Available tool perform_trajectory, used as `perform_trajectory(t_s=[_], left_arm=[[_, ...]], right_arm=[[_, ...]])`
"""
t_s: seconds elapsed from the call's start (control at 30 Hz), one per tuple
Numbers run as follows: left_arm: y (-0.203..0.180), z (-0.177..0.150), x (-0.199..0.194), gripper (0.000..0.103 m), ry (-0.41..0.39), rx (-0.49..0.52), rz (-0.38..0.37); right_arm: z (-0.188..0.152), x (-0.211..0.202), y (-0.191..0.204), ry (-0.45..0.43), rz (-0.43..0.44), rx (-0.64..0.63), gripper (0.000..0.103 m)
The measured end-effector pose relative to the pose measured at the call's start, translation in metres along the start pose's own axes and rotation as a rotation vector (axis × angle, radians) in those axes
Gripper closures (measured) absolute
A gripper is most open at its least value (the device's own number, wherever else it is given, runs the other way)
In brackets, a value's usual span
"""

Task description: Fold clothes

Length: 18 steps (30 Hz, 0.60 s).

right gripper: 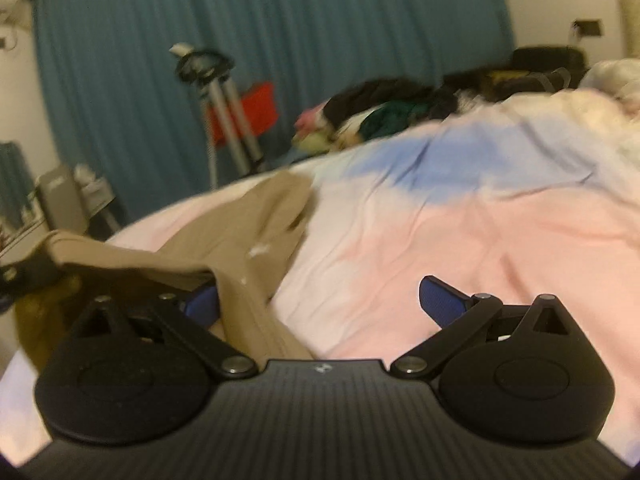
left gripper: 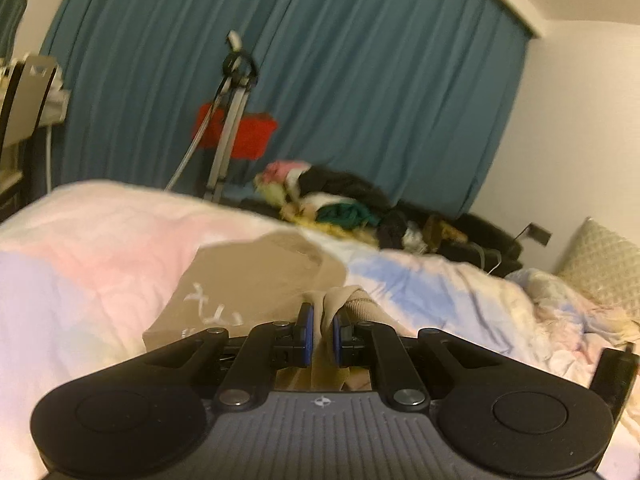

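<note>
A tan garment (left gripper: 256, 276) with white lettering lies on the pastel bed cover (left gripper: 92, 248). My left gripper (left gripper: 321, 320) is shut on a bunched edge of that garment, with its ribbed cuff showing just beyond the blue pads. In the right wrist view the same tan garment (right gripper: 248, 232) lies at the left, draped over my left finger pad (right gripper: 202, 300). My right gripper (right gripper: 320, 300) is open, its jaws wide apart, low over the pink part of the bed cover (right gripper: 460, 220). The other gripper is dimly visible at the far left edge.
A heap of mixed clothes (left gripper: 340, 200) lies at the far side of the bed, also in the right wrist view (right gripper: 380, 116). A tripod (left gripper: 230, 120) and a red box (left gripper: 248, 136) stand before teal curtains (left gripper: 360, 60). A pillow (left gripper: 604, 264) lies at right.
</note>
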<state>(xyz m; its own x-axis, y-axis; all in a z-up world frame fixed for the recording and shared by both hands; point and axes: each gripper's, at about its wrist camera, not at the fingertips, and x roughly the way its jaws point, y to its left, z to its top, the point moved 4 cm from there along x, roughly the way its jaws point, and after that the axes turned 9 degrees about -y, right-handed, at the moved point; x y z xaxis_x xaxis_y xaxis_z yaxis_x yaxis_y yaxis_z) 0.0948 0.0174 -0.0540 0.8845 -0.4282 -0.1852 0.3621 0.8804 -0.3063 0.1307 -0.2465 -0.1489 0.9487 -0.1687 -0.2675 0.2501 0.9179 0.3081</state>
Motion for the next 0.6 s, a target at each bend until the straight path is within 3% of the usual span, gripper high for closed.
perform_trajectory(t_s=[0.23,0.27,0.33,0.4,0.53,0.6], left_arm=[[0.004,0.024,-0.036,0.093,-0.119,-0.052,-0.007],[0.009,0.026,-0.038,0.093,-0.115,-0.069,0.001],[0.018,0.03,-0.043,0.093,-0.107,-0.1,0.021],[0.028,0.031,-0.043,0.093,-0.08,-0.115,0.062],[0.05,0.023,-0.031,0.093,0.055,-0.164,0.137],[0.059,0.013,-0.023,0.089,0.127,-0.179,0.188]], right_arm=[[-0.028,0.018,-0.017,0.222,-0.097,-0.003,0.0],[-0.029,0.016,-0.018,0.219,-0.107,-0.005,0.0],[-0.027,0.007,-0.018,0.186,-0.131,-0.008,0.0],[-0.013,-0.008,-0.011,0.064,-0.122,-0.045,0.0],[0.017,-0.042,0.007,-0.205,-0.093,-0.129,0.0],[0.02,-0.049,0.013,-0.253,-0.061,-0.151,0.0]])
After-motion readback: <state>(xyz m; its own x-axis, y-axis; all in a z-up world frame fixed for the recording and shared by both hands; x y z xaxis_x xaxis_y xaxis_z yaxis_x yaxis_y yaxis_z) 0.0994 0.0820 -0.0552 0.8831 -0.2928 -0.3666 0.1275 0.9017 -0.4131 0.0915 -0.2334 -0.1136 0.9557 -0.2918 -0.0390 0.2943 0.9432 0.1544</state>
